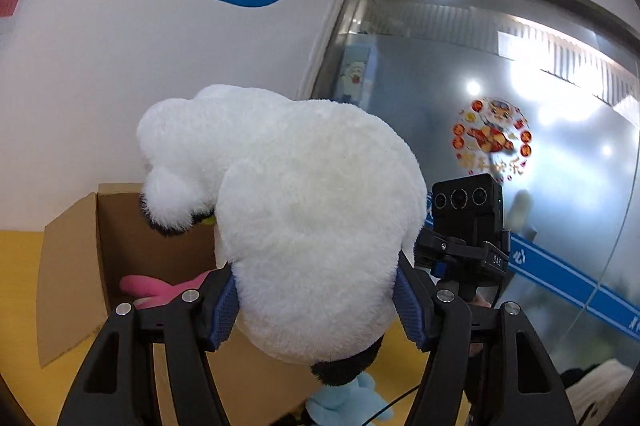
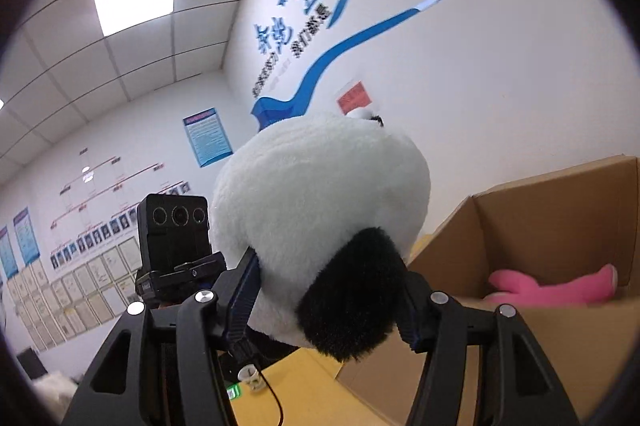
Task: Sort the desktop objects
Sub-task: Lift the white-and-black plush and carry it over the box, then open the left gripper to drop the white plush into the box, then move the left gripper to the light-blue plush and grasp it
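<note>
A big white plush toy with black paws [image 1: 304, 209] is held up in the air between both grippers. My left gripper [image 1: 316, 302] is shut on its lower body. My right gripper [image 2: 324, 302] is shut on the same plush toy [image 2: 320, 193], near a black paw [image 2: 352, 294]. An open cardboard box [image 1: 120, 238] stands behind and below it, with a pink plush [image 1: 156, 290] inside. In the right wrist view the box [image 2: 552, 218] is at the right, the pink plush [image 2: 560, 286] lying in it.
A light blue plush [image 1: 344, 402] lies on the yellow table [image 1: 16, 266] below the white toy. A small cup [image 2: 252, 380] and a black cable [image 2: 272, 398] are on the table. A glass door [image 1: 500, 105] stands at the right.
</note>
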### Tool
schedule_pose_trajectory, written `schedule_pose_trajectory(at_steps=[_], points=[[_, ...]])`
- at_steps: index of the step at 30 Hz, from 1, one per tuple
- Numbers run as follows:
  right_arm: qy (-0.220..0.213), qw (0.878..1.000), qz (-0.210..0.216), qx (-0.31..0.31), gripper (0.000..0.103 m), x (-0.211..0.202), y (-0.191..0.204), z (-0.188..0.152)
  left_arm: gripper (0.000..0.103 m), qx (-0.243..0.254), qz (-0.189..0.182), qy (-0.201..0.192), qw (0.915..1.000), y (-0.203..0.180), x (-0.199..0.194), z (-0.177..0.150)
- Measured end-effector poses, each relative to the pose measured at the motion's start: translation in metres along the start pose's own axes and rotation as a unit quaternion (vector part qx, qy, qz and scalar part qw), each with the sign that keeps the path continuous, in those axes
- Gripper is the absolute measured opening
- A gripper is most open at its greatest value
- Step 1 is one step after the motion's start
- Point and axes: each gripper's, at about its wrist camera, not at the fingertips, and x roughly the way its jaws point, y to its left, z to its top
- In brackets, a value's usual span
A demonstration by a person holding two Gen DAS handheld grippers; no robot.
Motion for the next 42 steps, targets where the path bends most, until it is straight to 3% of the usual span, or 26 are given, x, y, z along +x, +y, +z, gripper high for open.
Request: schedule_pose_trajectory(at_steps=[3, 8, 13, 17, 19, 21, 22, 23, 25, 26, 28, 29, 32, 37, 39, 42], points=[[0.014, 0.999, -0.014, 0.045, 0.058, 0.03, -0.049, 0.03, 0.07, -0.041, 0.009, 0.014, 0.999, 0.046, 0.039, 0.025], [0.026, 0.991, -0.042, 0.123, 0.057, 0.069, -0.129, 0.037, 0.07, -0.119, 0.029, 0.055, 0.991, 0.123, 0.105, 0.037], [0.054, 0.975, -0.095, 0.191, 0.051, 0.095, -0.196, 0.024, 0.07, -0.195, 0.071, 0.104, 0.9727, 0.177, 0.165, 0.013], [0.081, 0.96, -0.141, 0.226, 0.05, 0.103, -0.223, 0.006, 0.07, -0.231, 0.106, 0.139, 0.957, 0.204, 0.188, -0.011], [0.084, 0.954, -0.165, 0.237, 0.054, 0.102, -0.226, 0.001, 0.074, -0.242, 0.133, 0.152, 0.9491, 0.212, 0.191, -0.02], [0.08, 0.952, -0.176, 0.236, 0.07, 0.095, -0.222, 0.002, 0.072, -0.248, 0.169, 0.165, 0.9397, 0.22, 0.192, -0.027], [0.075, 0.953, -0.177, 0.233, 0.083, 0.091, -0.217, 0.004, 0.072, -0.243, 0.175, 0.167, 0.9393, 0.219, 0.189, -0.028], [0.071, 0.954, -0.177, 0.23, 0.084, 0.087, -0.212, 0.006, 0.073, -0.239, 0.181, 0.169, 0.9389, 0.219, 0.187, -0.029], [0.074, 0.96, -0.182, 0.2, 0.086, 0.076, -0.193, 0.008, 0.078, -0.236, 0.171, 0.17, 0.9414, 0.213, 0.18, -0.028], [0.081, 0.963, -0.181, 0.182, 0.089, 0.071, -0.183, 0.008, 0.083, -0.223, 0.185, 0.171, 0.9419, 0.202, 0.173, -0.025], [0.096, 0.97, -0.18, 0.134, 0.099, 0.054, -0.153, 0.002, 0.084, -0.196, 0.203, 0.17, 0.9442, 0.183, 0.163, -0.017], [0.102, 0.973, -0.178, 0.109, 0.103, 0.043, -0.137, -0.003, 0.085, -0.176, 0.203, 0.171, 0.9482, 0.169, 0.156, -0.016], [0.112, 0.979, -0.166, 0.038, 0.103, 0.02, -0.094, -0.011, 0.089, -0.126, 0.19, 0.172, 0.9584, 0.125, 0.132, -0.019], [0.13, 0.971, -0.199, -0.037, 0.103, -0.034, -0.032, -0.047, 0.095, -0.052, 0.167, 0.135, 0.9752, 0.039, 0.077, -0.042], [0.133, 0.964, -0.221, -0.059, 0.103, -0.058, -0.011, -0.058, 0.102, -0.035, 0.181, 0.1, 0.9778, 0.008, 0.046, -0.059], [0.125, 0.955, -0.251, -0.098, 0.103, -0.1, 0.017, -0.068, 0.103, -0.013, 0.206, 0.046, 0.9773, -0.032, -0.004, -0.081]])
